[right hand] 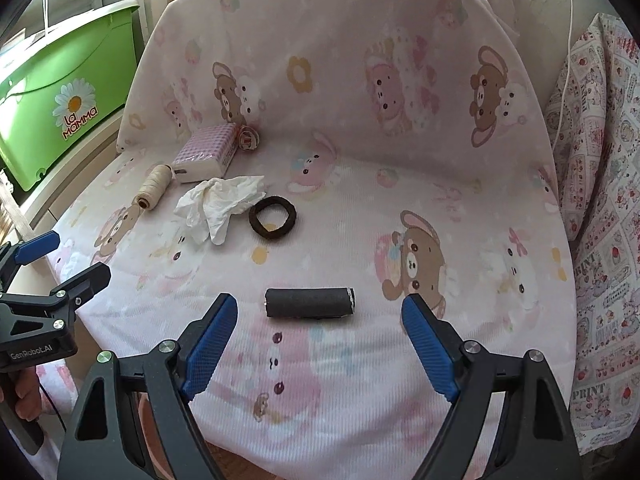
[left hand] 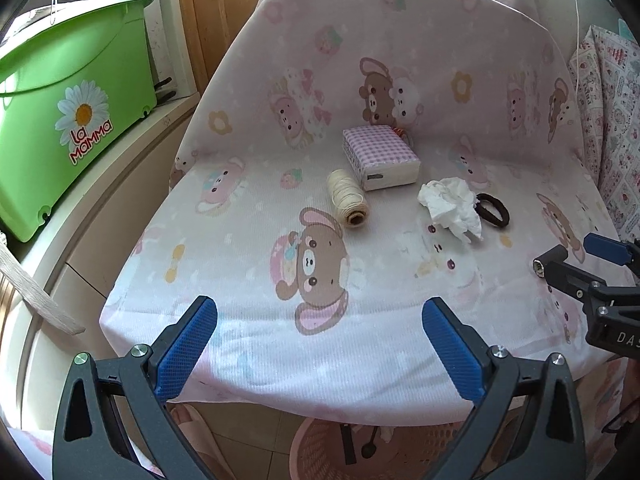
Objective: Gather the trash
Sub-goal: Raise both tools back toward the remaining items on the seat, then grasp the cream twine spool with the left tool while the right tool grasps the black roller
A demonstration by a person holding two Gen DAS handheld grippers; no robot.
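Note:
On the pink bear-print chair seat lie a crumpled white tissue and a dark grey roll. My right gripper is open, its blue pads on either side of the roll and a little short of it, not touching it. In the left wrist view the right gripper enters from the right edge. My left gripper stands open over the seat's front edge with nothing between its fingers; the right wrist view shows the left gripper at far left.
A black hair tie, a spool of cream thread, a checked tissue pack and a small rolled item lie at the seat's back left. A green tub stands left. A pink basket sits under the seat.

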